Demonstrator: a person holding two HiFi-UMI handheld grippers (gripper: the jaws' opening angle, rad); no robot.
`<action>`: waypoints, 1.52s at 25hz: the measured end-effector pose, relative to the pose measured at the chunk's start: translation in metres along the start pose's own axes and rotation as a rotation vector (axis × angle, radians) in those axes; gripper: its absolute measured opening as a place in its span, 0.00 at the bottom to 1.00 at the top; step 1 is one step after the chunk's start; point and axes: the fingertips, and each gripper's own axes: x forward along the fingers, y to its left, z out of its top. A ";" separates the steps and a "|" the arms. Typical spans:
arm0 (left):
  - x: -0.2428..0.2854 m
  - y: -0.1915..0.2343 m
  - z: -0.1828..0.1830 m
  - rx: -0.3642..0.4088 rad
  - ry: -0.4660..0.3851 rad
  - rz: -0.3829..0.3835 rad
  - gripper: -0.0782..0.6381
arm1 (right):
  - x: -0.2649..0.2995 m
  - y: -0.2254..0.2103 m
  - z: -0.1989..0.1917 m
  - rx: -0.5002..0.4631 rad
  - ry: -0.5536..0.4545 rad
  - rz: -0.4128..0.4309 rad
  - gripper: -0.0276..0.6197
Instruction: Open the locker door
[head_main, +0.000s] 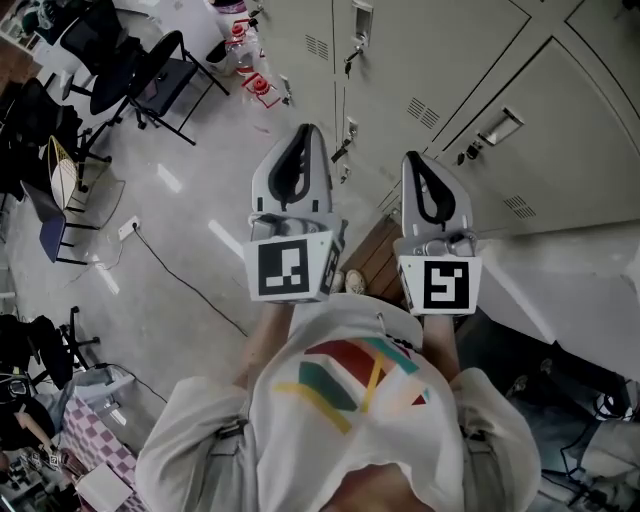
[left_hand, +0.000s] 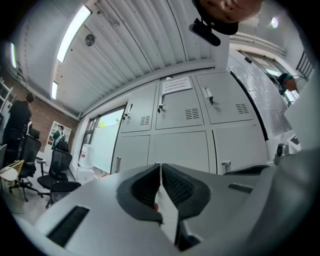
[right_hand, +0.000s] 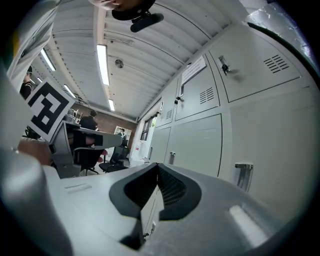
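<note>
A bank of grey lockers (head_main: 470, 60) stands in front of me, each door with a small metal latch handle (head_main: 497, 128) and vent slots. My left gripper (head_main: 305, 132) and right gripper (head_main: 412, 158) are held side by side in the air, short of the doors and touching nothing. Both are shut and empty. In the left gripper view the shut left gripper (left_hand: 159, 165) points at the lower row of lockers (left_hand: 180, 150), below a door with a paper notice (left_hand: 176, 84). In the right gripper view the right gripper (right_hand: 157, 165) runs along the locker fronts, a latch handle (right_hand: 243, 175) close on its right.
Black office chairs (head_main: 160, 75) stand on the pale floor at the left, with a cable (head_main: 190, 285) trailing from a socket box (head_main: 128, 228). Red-and-white bottles (head_main: 255, 85) sit at the lockers' foot. A person (left_hand: 19, 112) stands far off at the left.
</note>
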 end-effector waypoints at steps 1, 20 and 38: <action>0.000 0.000 0.002 0.006 -0.002 -0.002 0.14 | 0.000 0.001 0.002 -0.002 -0.003 -0.002 0.05; 0.011 -0.028 0.000 0.011 0.026 -0.137 0.14 | -0.029 -0.050 0.015 0.035 -0.025 -0.258 0.05; 0.033 -0.135 -0.019 -0.033 0.045 -0.446 0.14 | -0.126 -0.104 -0.017 0.057 0.083 -0.590 0.05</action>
